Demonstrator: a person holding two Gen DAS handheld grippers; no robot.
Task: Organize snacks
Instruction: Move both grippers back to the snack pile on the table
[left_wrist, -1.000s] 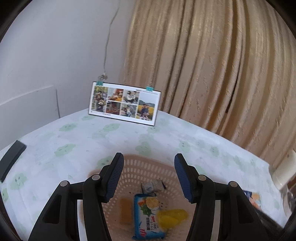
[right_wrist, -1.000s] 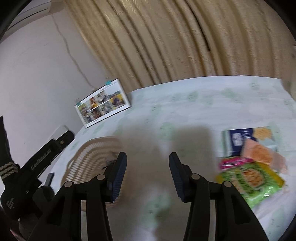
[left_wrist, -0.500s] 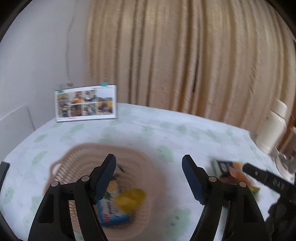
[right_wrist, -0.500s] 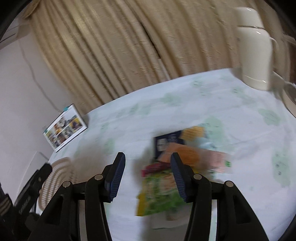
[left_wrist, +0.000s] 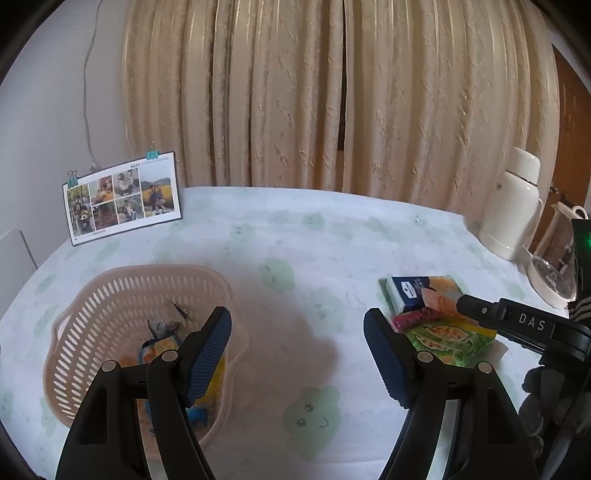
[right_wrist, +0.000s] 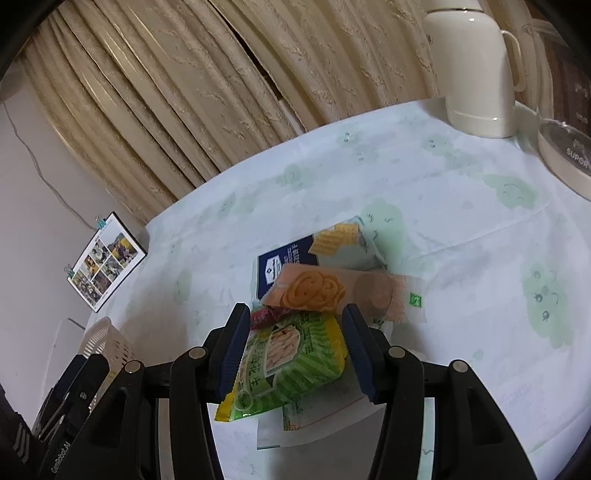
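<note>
A pile of snack packets is seen on the right part of the table (left_wrist: 332, 229), which is covered by a pale cloth printed with green faces. The right gripper (right_wrist: 293, 345) is held with its jaws wide on either side of the green packet (right_wrist: 291, 362); whether the pads touch it cannot be told. Just behind the green packet, an orange biscuit packet (right_wrist: 332, 291) is laid across a dark blue cracker box (right_wrist: 284, 260), and a red wrapper (right_wrist: 264, 317) is tucked between them. The left gripper (left_wrist: 297, 354) is held above bare cloth with its jaws wide and nothing between them. To its left, a beige slotted basket (left_wrist: 107, 306) is seen with several snack packets already inside. A photo card (left_wrist: 122, 197) is propped at the far left edge, and a white thermos jug (left_wrist: 511, 206) and a glass kettle (left_wrist: 554, 266) are placed at the far right.
</note>
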